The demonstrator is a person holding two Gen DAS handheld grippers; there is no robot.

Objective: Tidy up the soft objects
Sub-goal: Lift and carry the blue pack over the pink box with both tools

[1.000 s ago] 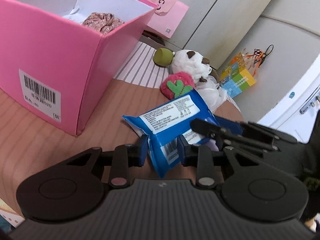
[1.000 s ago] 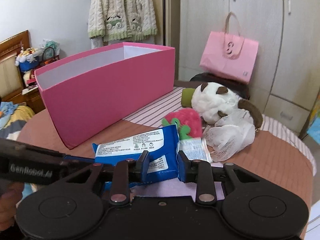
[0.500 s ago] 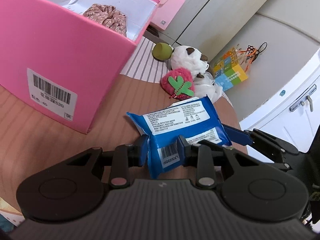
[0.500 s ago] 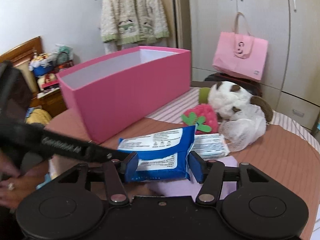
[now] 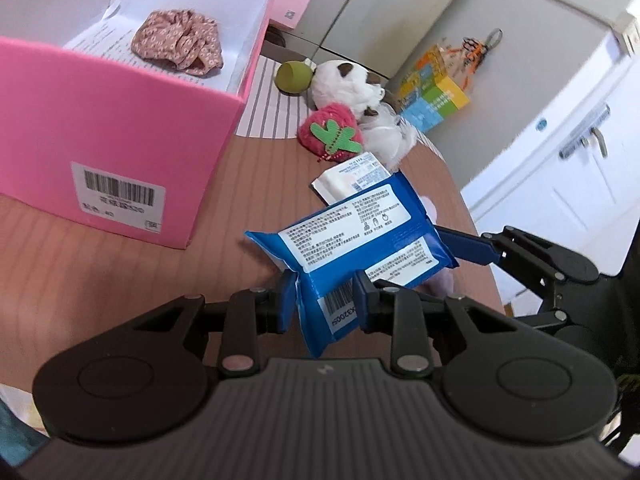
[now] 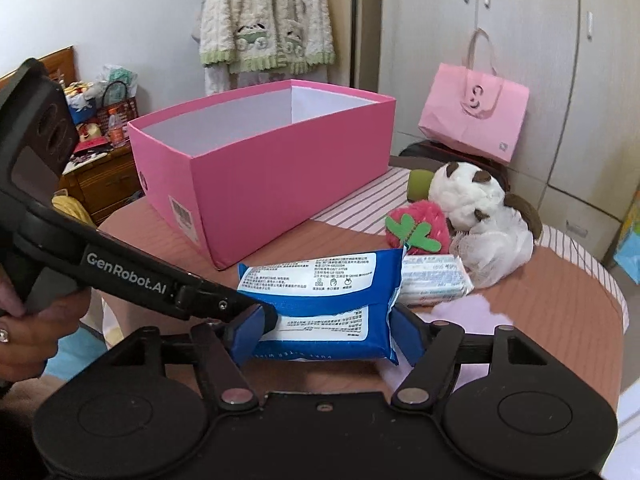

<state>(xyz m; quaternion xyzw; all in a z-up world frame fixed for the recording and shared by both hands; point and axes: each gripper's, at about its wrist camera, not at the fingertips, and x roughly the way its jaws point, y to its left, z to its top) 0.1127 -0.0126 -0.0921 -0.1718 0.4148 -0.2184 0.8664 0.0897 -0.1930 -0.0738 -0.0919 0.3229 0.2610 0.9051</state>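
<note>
My left gripper (image 5: 322,294) is shut on the end of a blue wipes pack (image 5: 352,236) and holds it above the round table (image 5: 100,280). In the right wrist view the pack (image 6: 320,300) lies between the spread fingers of my right gripper (image 6: 324,332), which is open and not pinching it. A pink box (image 5: 100,112) stands at the left with a floral cloth (image 5: 180,42) inside. A strawberry plush (image 5: 332,130), a white plush dog (image 5: 348,84) and a white tissue pack (image 5: 352,174) lie beyond.
A green ball (image 5: 294,76) lies by the dog. A pink bag (image 6: 474,114) leans on the cupboards. A white mesh pouf (image 6: 492,250) sits beside the tissue pack (image 6: 434,278). A striped cloth (image 6: 360,204) covers the far table. Colourful boxes (image 5: 434,98) stand on the floor.
My right gripper has opened and let go of the blue pack. My left gripper keeps its hold and has risen, so the inside of the pink box shows more.
</note>
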